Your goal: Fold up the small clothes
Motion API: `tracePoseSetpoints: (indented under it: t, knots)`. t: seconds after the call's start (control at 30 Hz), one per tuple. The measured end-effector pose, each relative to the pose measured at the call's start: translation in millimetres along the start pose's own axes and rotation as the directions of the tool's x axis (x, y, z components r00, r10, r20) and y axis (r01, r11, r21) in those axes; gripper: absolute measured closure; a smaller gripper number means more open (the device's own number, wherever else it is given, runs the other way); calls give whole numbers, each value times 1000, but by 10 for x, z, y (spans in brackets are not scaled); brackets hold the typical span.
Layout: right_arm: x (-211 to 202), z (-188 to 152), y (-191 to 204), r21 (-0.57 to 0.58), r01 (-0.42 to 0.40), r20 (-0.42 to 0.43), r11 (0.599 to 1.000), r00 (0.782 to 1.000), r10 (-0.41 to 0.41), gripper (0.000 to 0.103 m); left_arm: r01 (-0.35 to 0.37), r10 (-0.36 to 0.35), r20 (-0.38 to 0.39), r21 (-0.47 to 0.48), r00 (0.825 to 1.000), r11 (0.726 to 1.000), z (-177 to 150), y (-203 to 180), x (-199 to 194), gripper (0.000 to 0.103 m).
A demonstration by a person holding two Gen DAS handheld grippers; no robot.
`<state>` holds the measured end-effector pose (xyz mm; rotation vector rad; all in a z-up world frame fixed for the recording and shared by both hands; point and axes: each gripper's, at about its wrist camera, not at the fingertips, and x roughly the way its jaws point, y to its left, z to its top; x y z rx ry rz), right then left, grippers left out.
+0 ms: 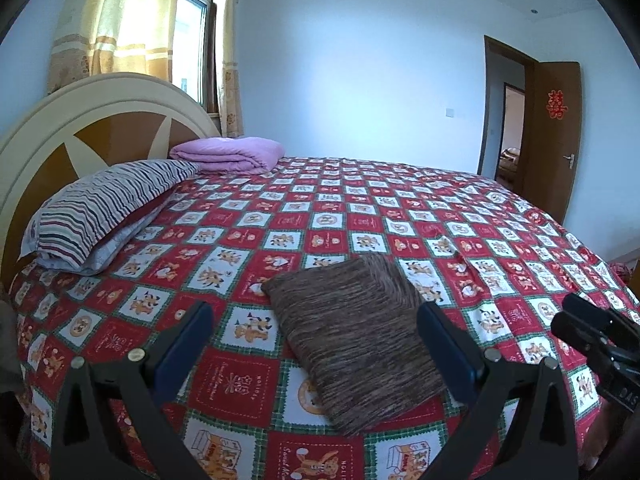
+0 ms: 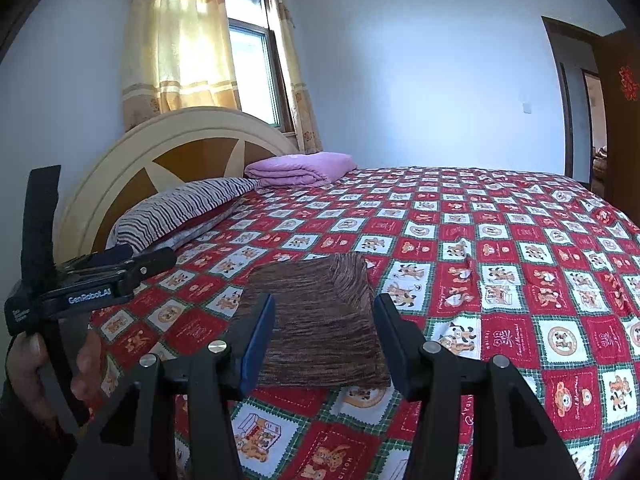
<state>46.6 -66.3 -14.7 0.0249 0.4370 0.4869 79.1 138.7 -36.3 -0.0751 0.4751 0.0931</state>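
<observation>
Garment [image 1: 356,340]: brown knit cloth, coarse streaky weave, matt. Bedspread [image 1: 360,216]: printed cotton-like cloth, smooth, matt, slightly wrinkled. Pillow [image 1: 100,208]: striped crinkled cloth. Blanket [image 1: 228,154]: soft lilac cloth. Headboard [image 1: 100,120]: glossy painted wood. Left gripper [image 1: 316,332]: matt black plastic, blue pads, shiny metal pins. Door [image 1: 552,128]: brown wood.

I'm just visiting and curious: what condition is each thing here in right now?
Brown garment: folded, flat on bedspread.
Left hand-held gripper: open, holding nothing.
Right hand-held gripper: open, holding nothing.
Purple blanket: folded, by headboard.
Striped pillow: leaning on headboard.
Door: open.
Curtain: drawn partly aside.
</observation>
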Motion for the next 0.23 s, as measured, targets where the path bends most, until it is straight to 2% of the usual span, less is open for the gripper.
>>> tracePoseSetpoints:
  t: [0.23]
  knots:
    - [72, -42, 60, -31, -12, -33, 999, 999, 11, 50, 4, -4, 5, 14, 1000, 1000, -30, -11, 7, 0]
